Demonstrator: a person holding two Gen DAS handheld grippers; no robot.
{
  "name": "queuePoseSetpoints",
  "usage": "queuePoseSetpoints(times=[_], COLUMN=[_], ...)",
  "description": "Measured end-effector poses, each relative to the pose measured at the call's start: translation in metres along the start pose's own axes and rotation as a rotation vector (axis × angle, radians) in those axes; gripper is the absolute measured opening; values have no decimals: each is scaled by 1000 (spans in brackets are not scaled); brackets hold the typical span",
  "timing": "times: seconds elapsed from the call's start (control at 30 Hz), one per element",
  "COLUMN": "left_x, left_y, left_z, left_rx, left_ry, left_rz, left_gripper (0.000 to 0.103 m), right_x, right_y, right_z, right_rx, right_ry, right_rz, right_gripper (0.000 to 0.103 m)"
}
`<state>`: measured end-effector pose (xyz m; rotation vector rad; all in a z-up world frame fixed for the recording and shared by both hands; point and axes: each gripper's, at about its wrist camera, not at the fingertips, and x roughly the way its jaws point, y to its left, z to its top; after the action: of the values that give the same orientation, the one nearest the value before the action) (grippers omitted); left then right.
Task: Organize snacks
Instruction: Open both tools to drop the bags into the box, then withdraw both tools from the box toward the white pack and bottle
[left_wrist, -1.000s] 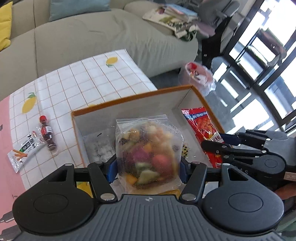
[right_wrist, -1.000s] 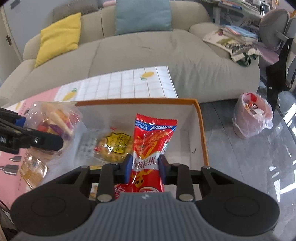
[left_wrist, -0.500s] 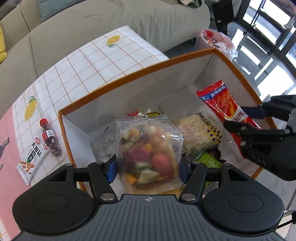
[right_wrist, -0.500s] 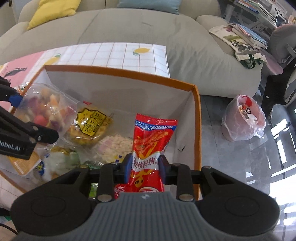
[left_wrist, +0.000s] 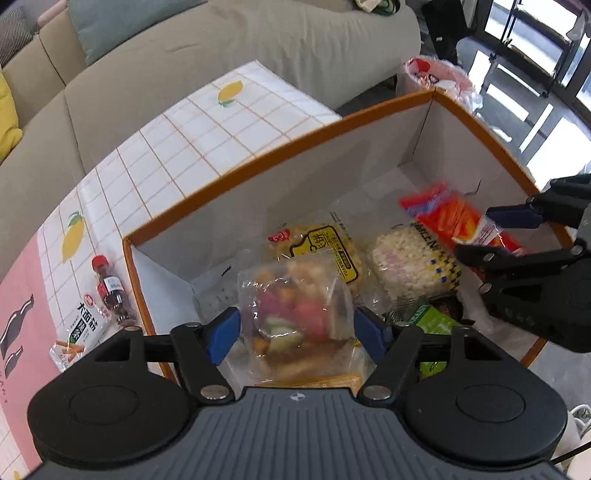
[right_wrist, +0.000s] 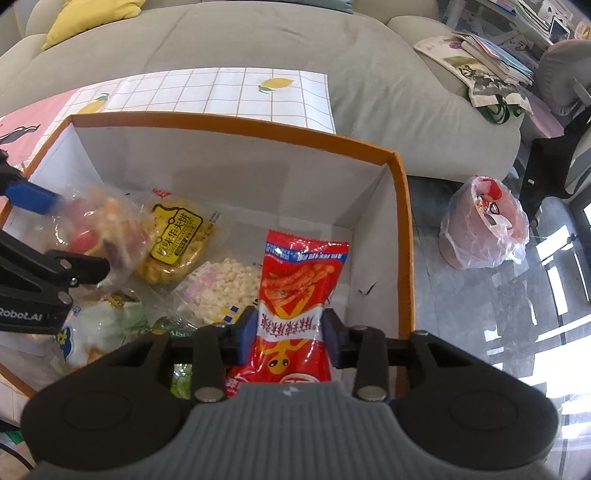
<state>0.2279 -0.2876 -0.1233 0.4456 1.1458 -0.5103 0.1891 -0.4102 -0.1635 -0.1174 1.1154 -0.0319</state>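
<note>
Over the box (left_wrist: 280, 158), left tool (left_wrist: 293, 330) grips the fruit bag (left_wrist: 295, 314); right tool (right_wrist: 290, 332) grips the red packet (right_wrist: 299, 288). Both look light, soft, slippery, crushable: hold mid-body, gently.

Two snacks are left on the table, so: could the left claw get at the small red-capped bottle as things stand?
Probably not yet: the left claw is shut on the clear fruit bag. The bottle lies uncovered beside the box.

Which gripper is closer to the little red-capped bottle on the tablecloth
Left. The left gripper, holding the mixed snack bag, is beside the bottle; the right gripper is across the box.
</note>
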Motion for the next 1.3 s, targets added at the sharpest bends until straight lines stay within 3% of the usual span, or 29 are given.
queuePoseSetpoints(times=[0.13,0.43,0.67,0.83,1.03,1.3], left_x=[-10,-47,-88,-117,-137,-156], left_y=[2,10,29,35,47,103], left_z=[0,-5,-18,-38,-68,-120], left_rx=[-6,-33,-89,-81,-79,-256], left_ry=[-34,-119,-228,-328,-371,-411], left_rz=[-31,-65,-50,38,59,77], left_gripper=[87,87,87,87,87,87], right_x=[-2,-26,-53,-82,-112,-134], right_y=[4,14,19,31,65,126], right_z=[1,8,10,9,6,-9], right_rx=[7,-12,49,125,208,258], right_ry=[-6,-41,-66,-136,-234,-382], right_rz=[-18,-62,-70,-77,9,19], right_gripper=[56,79,86,91,94,96])
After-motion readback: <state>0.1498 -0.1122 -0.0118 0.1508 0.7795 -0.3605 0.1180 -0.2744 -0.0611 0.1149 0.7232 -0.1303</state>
